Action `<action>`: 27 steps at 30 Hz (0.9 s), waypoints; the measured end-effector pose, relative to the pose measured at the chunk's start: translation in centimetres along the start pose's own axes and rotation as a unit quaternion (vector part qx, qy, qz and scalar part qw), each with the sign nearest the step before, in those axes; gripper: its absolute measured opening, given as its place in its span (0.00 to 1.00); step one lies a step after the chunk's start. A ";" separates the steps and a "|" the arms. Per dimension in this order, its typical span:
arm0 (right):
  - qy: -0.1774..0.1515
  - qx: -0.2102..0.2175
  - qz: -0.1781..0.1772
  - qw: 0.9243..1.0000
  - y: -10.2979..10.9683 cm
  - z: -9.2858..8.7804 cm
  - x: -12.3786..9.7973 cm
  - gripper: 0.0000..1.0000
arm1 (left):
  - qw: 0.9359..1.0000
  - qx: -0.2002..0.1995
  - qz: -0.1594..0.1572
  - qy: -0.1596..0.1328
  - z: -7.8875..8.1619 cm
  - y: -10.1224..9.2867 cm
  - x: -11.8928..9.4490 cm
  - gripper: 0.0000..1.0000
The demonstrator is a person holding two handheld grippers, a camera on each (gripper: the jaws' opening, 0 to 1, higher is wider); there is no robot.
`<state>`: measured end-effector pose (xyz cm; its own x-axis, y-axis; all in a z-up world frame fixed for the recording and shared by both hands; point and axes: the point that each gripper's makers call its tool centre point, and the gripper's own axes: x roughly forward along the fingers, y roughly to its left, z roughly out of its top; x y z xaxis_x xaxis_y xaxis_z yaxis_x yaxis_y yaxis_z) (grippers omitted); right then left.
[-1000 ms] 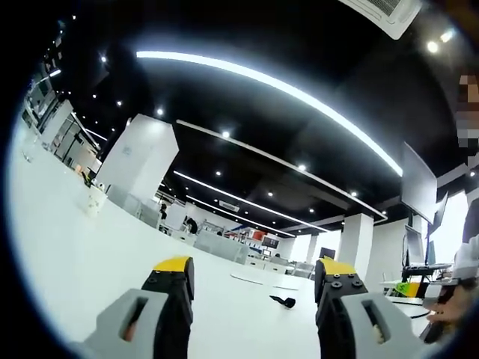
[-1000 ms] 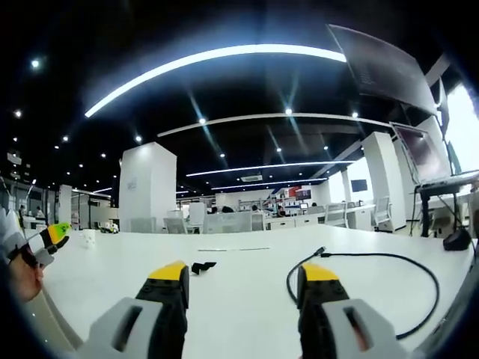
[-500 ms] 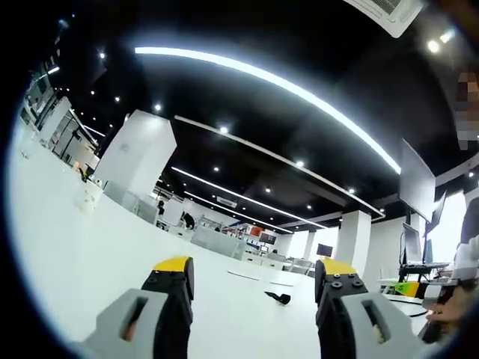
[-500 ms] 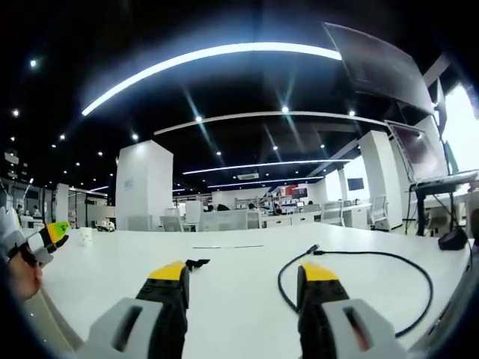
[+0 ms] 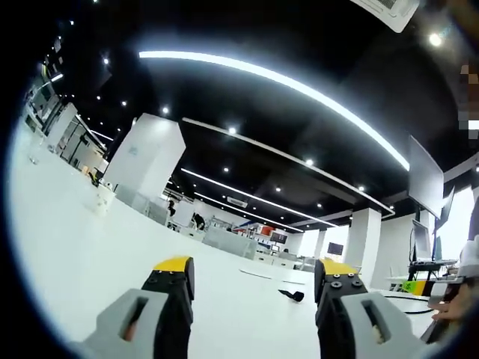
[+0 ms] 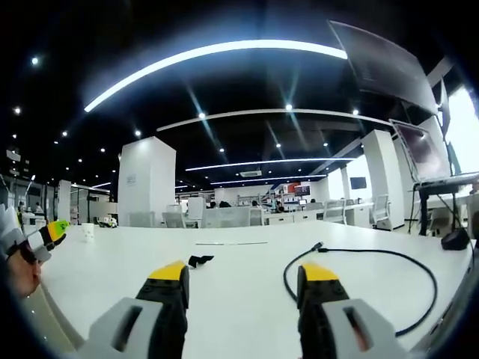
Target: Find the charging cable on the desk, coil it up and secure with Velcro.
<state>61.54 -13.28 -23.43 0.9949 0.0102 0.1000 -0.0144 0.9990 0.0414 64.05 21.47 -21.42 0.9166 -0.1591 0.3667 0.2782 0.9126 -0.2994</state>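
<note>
A thin black charging cable [image 6: 389, 253] lies in a wide loop on the white desk [image 6: 239, 258], ahead and to the right of my right gripper [image 6: 243, 284]. A small black Velcro strap [image 6: 196, 260] lies just beyond that gripper's left jaw, and it lies on the desk between the jaw tips of my left gripper [image 5: 254, 280] as the Velcro strap [image 5: 292, 295]. Both grippers hover low over the desk, open, with nothing between their yellow-tipped jaws. My left gripper [image 6: 46, 235] comes in at the far left of the right gripper view, held by a hand [image 6: 19, 273].
A white cup [image 5: 101, 200] stands far off on the desk; the same cup [image 6: 88, 232] sits at the left. A dark object [image 6: 455, 239] rests at the desk's right end under monitors [image 6: 419, 149]. A person's hand [image 5: 453, 310] is at the right edge.
Both views have shifted slightly with the hands. The cable and the Velcro strap lie where they were, and both grippers stay open.
</note>
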 end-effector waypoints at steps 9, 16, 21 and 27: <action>0.002 -0.004 0.004 1.000 0.6 0.1 0.1 0.59 | 1.000 0.005 0.004 0.003 0.0 0.5 0.0 0.64; 0.002 -0.007 0.006 1.000 0.8 0.1 0.2 0.59 | 1.000 0.005 0.006 0.005 -0.2 0.7 -0.1 0.64; 0.002 -0.007 0.003 1.000 0.6 0.0 0.5 0.59 | 1.000 0.006 0.006 0.006 -0.4 0.7 0.1 0.64; 0.010 -0.011 0.002 1.000 0.4 -0.4 0.5 0.59 | 1.000 0.003 -0.002 0.011 -1.0 0.3 0.6 0.64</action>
<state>62.11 -12.84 -23.77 0.9966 0.0145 0.0808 -0.0162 0.9997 0.0196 64.97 21.29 -22.22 0.9217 -0.1700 0.3487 0.2796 0.9141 -0.2935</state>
